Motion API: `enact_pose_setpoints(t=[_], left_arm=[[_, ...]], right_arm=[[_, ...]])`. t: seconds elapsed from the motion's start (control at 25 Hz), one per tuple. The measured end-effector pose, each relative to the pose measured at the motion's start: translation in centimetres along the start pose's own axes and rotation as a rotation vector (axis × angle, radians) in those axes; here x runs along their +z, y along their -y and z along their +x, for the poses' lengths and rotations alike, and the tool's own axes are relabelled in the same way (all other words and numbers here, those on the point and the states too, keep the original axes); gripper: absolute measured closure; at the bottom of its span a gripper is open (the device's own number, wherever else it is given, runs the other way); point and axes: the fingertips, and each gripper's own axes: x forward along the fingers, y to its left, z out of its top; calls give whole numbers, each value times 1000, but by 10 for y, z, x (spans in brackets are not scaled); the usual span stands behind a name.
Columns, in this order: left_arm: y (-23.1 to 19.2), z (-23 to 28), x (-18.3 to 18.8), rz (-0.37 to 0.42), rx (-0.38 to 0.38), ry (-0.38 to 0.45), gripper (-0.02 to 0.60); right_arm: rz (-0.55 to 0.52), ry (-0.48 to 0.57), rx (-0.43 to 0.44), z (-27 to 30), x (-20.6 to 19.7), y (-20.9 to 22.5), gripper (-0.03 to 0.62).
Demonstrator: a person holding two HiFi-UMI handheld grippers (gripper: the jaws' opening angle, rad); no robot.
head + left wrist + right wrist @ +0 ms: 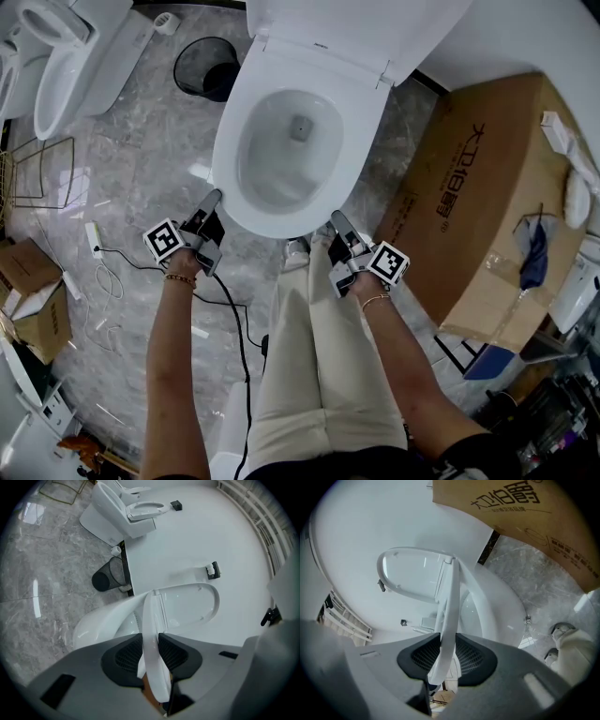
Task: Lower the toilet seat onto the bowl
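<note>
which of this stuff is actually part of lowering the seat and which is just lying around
Job in hand:
- seat
- bowl
- left gripper, fingers clamped on the seat
- right gripper, fingers clamped on the seat

Lying about:
- bin
- box
- other toilet

You stand on a grey marbled floor [141,169]. Straight ahead of your shoes [297,251] the toilet [281,103] sits on it, with a black mesh wastebasket [204,66] just beside it. At your left are a second toilet [70,66], a wire rack [42,173], a white power strip [93,239] with its black cable [239,328], and small cardboard boxes [33,295]. A large cardboard box [487,187] lies at your right.
</note>
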Motion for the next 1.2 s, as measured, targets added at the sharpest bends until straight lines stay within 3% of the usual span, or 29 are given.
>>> enact_pose_setpoints(t=[0.44, 0.56, 0.68, 0.88, 1.04, 1.2], left_arm=[[-21, 4, -1, -10, 16, -13, 480], [-26, 7, -1, -18, 21, -3, 479], [-32, 7, -1, -29, 29, 5, 479], [-39, 9, -2, -31, 35, -1, 479], [-44, 9, -3, -21, 42, -15, 469], [-55, 6, -5, 9, 81, -42, 466]], right_arm=[[0, -15, -35, 5, -1, 19, 491], [-20, -20, -101, 3, 0, 32, 491], [-12, -16, -101, 5, -1, 36, 491], [-12, -12, -173, 1, 0, 51, 491], [-3, -6, -79, 11, 0, 36, 491], [-3, -9, -119, 6, 1, 43, 491]])
